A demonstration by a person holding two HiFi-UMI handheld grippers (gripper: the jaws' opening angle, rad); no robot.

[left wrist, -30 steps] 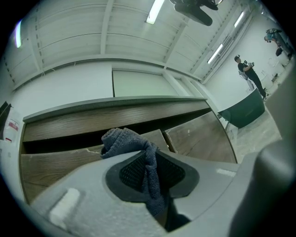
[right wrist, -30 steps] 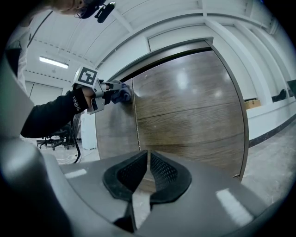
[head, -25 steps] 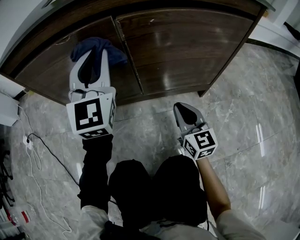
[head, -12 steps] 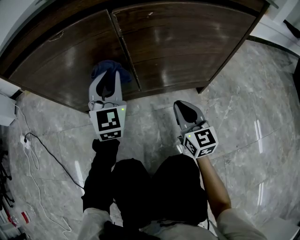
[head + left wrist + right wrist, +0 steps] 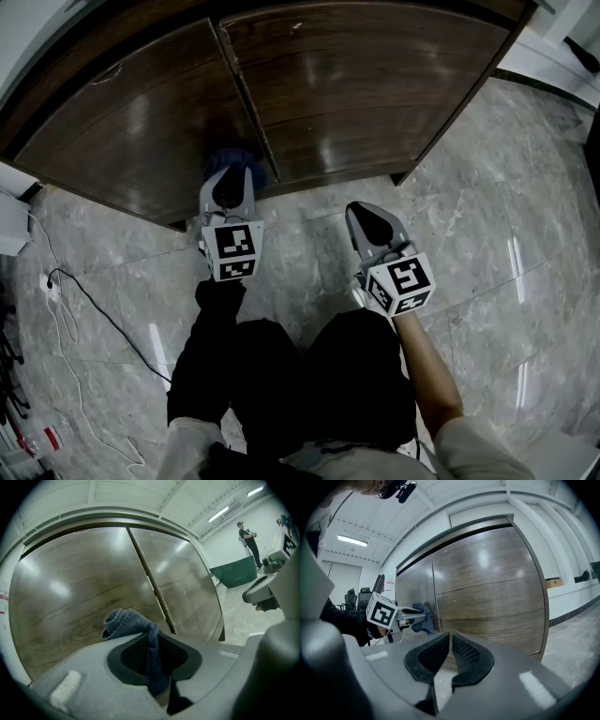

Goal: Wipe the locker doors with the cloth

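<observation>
Two dark brown wooden locker doors (image 5: 356, 84) fill the top of the head view, split by a centre seam (image 5: 246, 103). My left gripper (image 5: 231, 184) is shut on a blue cloth (image 5: 233, 161), pressed low on the left door (image 5: 79, 592) beside the seam. The cloth (image 5: 136, 627) bunches above the jaws in the left gripper view. My right gripper (image 5: 372, 221) hangs over the floor below the right door (image 5: 492, 588), jaws together with nothing between them. The right gripper view also shows the left gripper (image 5: 423, 617) with the cloth (image 5: 423, 623).
Grey marble floor (image 5: 487, 253) lies in front of the locker. A black cable (image 5: 103, 309) and a white plug (image 5: 54, 284) lie at the left. The person's dark trouser legs (image 5: 309, 375) fill the lower middle. A person (image 5: 248, 536) stands far off by a green bin (image 5: 239, 571).
My left gripper has carried the cloth down the left door and rightward toward the seam, from the upper part to near the bottom edge. The right gripper has stayed put.
</observation>
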